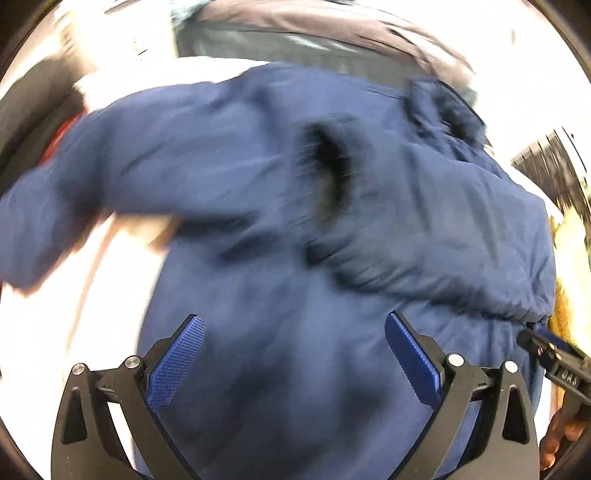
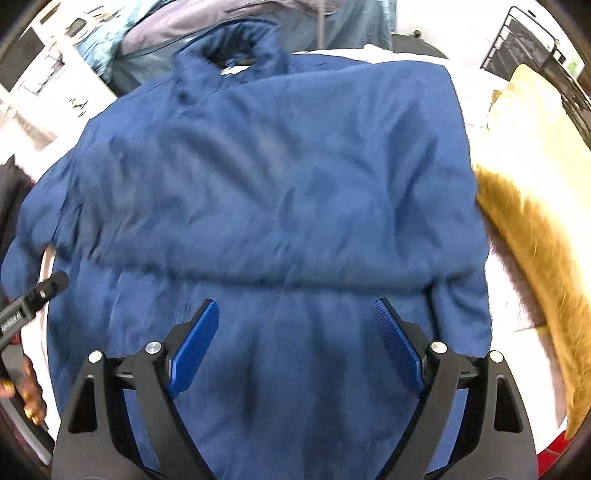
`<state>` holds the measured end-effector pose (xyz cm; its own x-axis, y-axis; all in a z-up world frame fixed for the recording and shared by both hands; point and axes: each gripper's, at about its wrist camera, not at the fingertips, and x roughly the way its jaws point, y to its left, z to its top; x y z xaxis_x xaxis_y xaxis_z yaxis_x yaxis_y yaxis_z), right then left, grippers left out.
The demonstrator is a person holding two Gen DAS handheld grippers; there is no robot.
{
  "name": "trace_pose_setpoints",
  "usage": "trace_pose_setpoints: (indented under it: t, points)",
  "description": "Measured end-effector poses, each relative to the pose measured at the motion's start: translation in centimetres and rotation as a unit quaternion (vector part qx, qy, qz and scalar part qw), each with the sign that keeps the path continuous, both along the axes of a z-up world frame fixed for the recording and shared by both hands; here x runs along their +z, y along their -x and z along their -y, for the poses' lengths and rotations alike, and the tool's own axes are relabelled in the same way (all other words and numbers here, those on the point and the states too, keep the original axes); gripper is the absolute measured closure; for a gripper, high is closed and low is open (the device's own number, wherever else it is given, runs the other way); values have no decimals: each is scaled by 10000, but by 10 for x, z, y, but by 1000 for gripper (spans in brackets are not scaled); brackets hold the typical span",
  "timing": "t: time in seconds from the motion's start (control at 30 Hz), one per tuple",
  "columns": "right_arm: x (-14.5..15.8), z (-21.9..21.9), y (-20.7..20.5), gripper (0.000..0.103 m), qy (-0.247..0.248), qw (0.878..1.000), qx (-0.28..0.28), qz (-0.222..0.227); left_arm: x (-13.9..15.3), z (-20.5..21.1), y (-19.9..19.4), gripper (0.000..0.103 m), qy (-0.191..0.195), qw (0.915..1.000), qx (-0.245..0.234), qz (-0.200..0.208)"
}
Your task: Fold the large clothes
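White bench [image 2: 476, 92] carries a blue jacket [image 2: 280, 177] spread flat, yellow fur [image 2: 532, 206] at its right. Left gripper [image 1: 293, 354] and right gripper [image 2: 295, 339]: fingers wide apart above the jacket, holding nothing.

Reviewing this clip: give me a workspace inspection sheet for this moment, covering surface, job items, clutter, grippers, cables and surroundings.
Surface: white work surface, mostly covered by cloth.
Job's things: blue jacket spread out flat, collar at the far end; one sleeve lies folded across the body, the other sleeve sticks out to the side.
Clutter: mustard fuzzy fabric beside the jacket; grey and teal garments piled beyond the collar.
Grippers: left gripper and right gripper both open above the jacket's lower part, holding nothing.
Cables: nothing seen.
Surroundings: black wire rack at the far corner; left view is motion-blurred.
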<state>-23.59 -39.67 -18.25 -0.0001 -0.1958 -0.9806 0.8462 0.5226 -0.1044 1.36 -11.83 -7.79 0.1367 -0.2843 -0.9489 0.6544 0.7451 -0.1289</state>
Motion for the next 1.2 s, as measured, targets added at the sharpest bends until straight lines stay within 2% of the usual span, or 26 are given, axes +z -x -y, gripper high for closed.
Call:
trace_pose_setpoints:
  t: [0.17, 0.23, 0.4, 0.53, 0.6, 0.73, 0.83, 0.93, 1.03, 1.1, 1.2]
  points:
    - [-14, -47, -1, 18, -491, 9985, 248, -48, -10, -86, -24, 8, -218, 9958, 874, -156]
    - [-14, -60, -3, 18, -547, 9979, 346, -63, -13, -125, -37, 9, -246, 9901, 1365, -223]
    - [-11, -86, -10, 18, -522, 9968, 593, -128, -13, -193, -64, 9, -137, 9735, 2270, -245]
    - [-8, -104, -9, 18, -542, 9961, 669, -171, -7, -224, -92, 9, 49, 9624, 2712, -182]
    - [-11, -98, -13, 18, -546, 9958, 707, -204, -5, -235, -108, 9, 187, 9574, 2879, -130]
    - [-8, -104, -16, 18, -458, 9956, 769, -270, -3, -250, -147, 9, 354, 9504, 3089, 96]
    - [-7, -101, -17, 18, -339, 9960, 755, -347, -9, -249, -183, 9, 316, 9431, 3301, 227]
    - [-7, -102, -19, 18, -257, 9966, 645, -447, -23, -256, -218, 9, 189, 9375, 3471, 157]
    - [-5, -102, -20, 18, -206, 9971, 554, -474, -33, -259, -242, 9, 317, 9358, 3510, -25]
    - [-5, -104, -23, 18, -180, 9974, 504, -482, -37, -254, -254, 14, 270, 9414, 3361, -66]
    - [-3, -108, -27, 18, -143, 9977, 473, -464, -35, -238, -265, 38, 229, 9532, 3011, -134]
